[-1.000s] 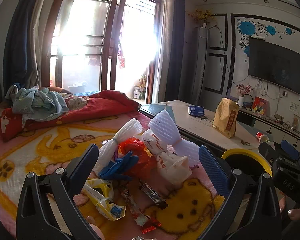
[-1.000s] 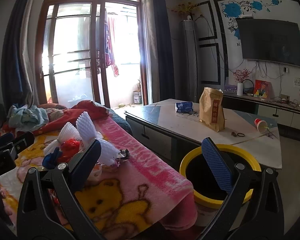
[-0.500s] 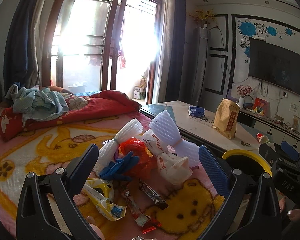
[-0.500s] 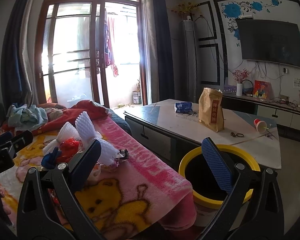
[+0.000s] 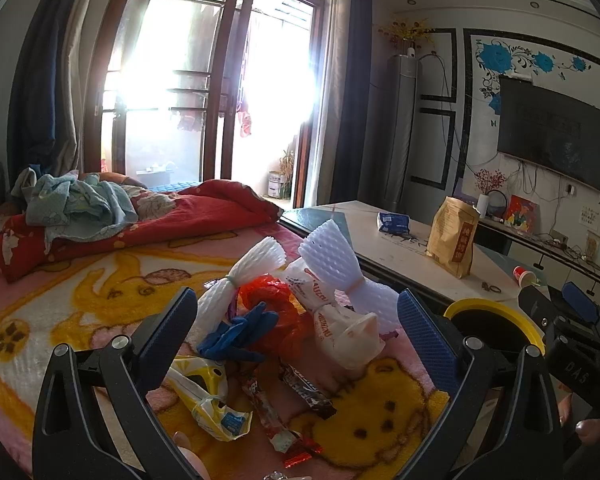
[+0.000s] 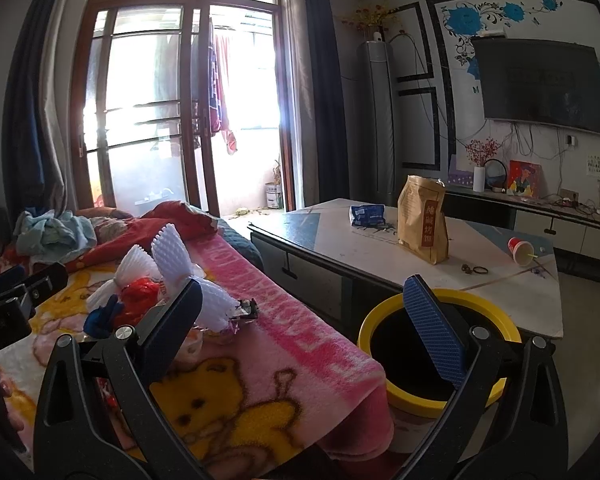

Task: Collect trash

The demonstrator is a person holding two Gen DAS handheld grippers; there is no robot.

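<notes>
Yellow bin (image 5: 496, 316) partly behind gripper

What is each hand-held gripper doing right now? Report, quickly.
Left hand-held gripper: open, holding nothing, above the trash pile.
Right hand-held gripper: open, holding nothing.

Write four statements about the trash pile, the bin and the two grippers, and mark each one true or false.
1. Both the left gripper and the right gripper are open and hold nothing. True.
2. The blue glove lies inside the yellow-rimmed bin. False: it lies on the blanket among the trash.
3. The brown paper bag stands upright on the table. True.
4. The red paper cup stands upright. False: it lies on its side on the table.
</notes>
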